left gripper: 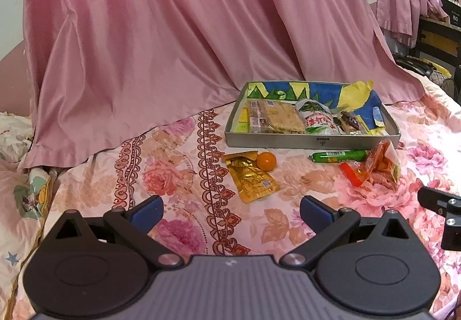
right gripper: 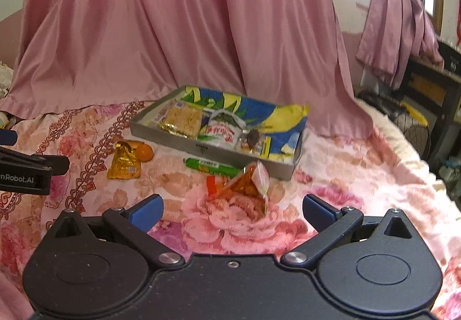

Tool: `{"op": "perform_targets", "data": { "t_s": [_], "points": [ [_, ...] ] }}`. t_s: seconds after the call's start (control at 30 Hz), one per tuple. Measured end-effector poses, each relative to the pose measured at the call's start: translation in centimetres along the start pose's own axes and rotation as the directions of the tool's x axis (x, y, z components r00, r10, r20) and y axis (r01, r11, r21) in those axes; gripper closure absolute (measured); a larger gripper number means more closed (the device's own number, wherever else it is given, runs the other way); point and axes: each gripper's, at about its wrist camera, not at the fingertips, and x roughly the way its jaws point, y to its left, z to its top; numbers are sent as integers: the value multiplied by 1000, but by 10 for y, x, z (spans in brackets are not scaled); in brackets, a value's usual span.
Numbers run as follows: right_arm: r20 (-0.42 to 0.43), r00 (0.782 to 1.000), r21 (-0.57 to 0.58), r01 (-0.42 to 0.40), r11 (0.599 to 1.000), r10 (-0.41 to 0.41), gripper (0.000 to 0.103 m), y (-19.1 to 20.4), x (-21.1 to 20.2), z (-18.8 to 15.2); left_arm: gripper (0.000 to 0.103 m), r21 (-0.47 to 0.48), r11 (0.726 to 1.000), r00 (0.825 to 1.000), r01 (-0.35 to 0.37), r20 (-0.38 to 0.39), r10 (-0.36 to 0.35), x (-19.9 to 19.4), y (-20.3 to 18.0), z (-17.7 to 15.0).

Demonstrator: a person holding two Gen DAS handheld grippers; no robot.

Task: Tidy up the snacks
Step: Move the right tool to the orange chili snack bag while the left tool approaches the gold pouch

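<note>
- Left wrist view: the left claw [left gripper: 231, 212] is wide open. It holds nothing and touches nothing.
- Both blue fingers [left gripper: 147, 212] hang over the flowery bed cover [left gripper: 178, 176].
- Just ahead of the left claw lies a gold pack [left gripper: 250, 177]. A small orange [left gripper: 266, 160] sits at its far side, touching it.
- Farther ahead and a bit to the right is the box [left gripper: 311, 141]. Inside it are a cracker pack [left gripper: 281, 118], a white and green bag [left gripper: 317, 121] and a small dark sweet [left gripper: 350, 121].
- A green stick snack [left gripper: 340, 155] lies just in front of the box. An orange chip bag [left gripper: 377, 165] is next to its right end.
- Part of the right claw shows at the right edge.
- Right wrist view: the right claw [right gripper: 232, 212] is wide open too. It holds nothing.
- The orange chip bag [right gripper: 245, 187] sits just ahead of the right claw, close to the gap between the fingers [right gripper: 318, 212]. I cannot tell if it touches them.
- The green stick snack [right gripper: 211, 165] lies behind the bag, and the box [right gripper: 207, 150] is behind that.
- The gold pack [right gripper: 124, 165] and the orange [right gripper: 144, 152] are ahead and to the left.
- A pink sheet [right gripper: 173, 31] hangs down behind it all.
</note>
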Motion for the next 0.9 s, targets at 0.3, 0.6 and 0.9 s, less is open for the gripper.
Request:
{"op": "perform_targets", "data": {
  "t_s": [0.3, 0.6, 0.9],
  "points": [
    [-73, 997, 32, -18, 999, 20, 1, -5, 13, -1, 0, 12, 1000, 999, 9, -46, -8, 13, -3, -1],
    [-149, 987, -14, -62, 998, 60, 1, -3, 34, 4, 0, -7, 999, 991, 48, -122, -48, 32, -2, -1],
    [-169, 981, -123, -112, 986, 91, 1, -4, 53, 10, 0, 21, 999, 987, 24, -162, -20, 63, -2, 6]
  ]
}}
